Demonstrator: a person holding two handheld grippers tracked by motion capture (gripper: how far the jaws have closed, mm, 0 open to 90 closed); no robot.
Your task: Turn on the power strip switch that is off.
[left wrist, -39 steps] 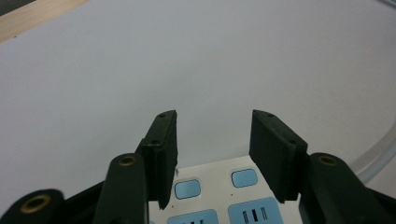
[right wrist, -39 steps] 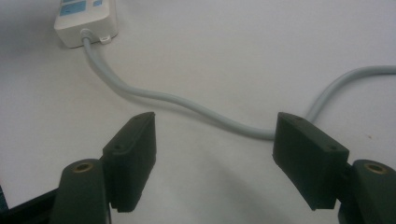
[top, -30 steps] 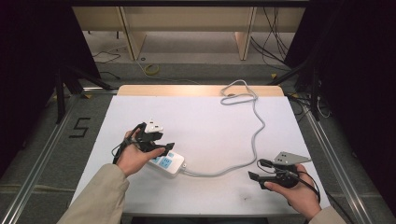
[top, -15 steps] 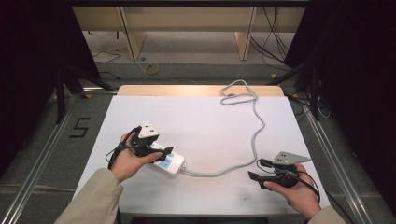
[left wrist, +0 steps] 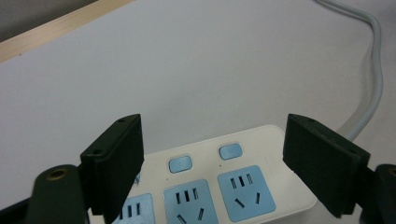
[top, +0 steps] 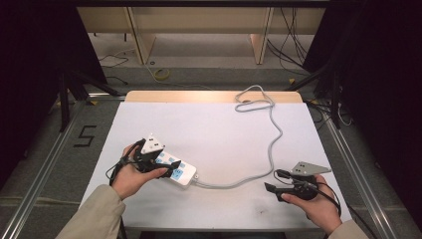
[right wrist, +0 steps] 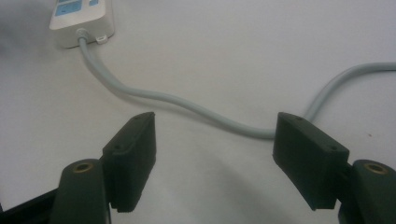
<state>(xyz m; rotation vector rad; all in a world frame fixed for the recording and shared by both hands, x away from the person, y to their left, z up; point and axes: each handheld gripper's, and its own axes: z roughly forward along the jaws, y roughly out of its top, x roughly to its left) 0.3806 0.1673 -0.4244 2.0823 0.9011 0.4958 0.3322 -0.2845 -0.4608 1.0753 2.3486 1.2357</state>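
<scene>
Left tool (top: 171,167): jaws have just been opening and now stand wide above the white plastic power strip with blue sockets (top: 180,171), pads clear of it.
Change: a second ago this tool sat closer on the strip; the hold looks let go.
Power strip: flat on the white worktop (top: 219,129), front left, grey cable (top: 271,144) trailing right and back.
Right tool (top: 271,188): open, empty, hovering near the cable's bend.
Meaning: placing seems done; withdrawal likely next.

The high view looks down on the desk (top: 219,129); both gripper views skim it closely, sharing the power strip (left wrist: 219,182).
</scene>
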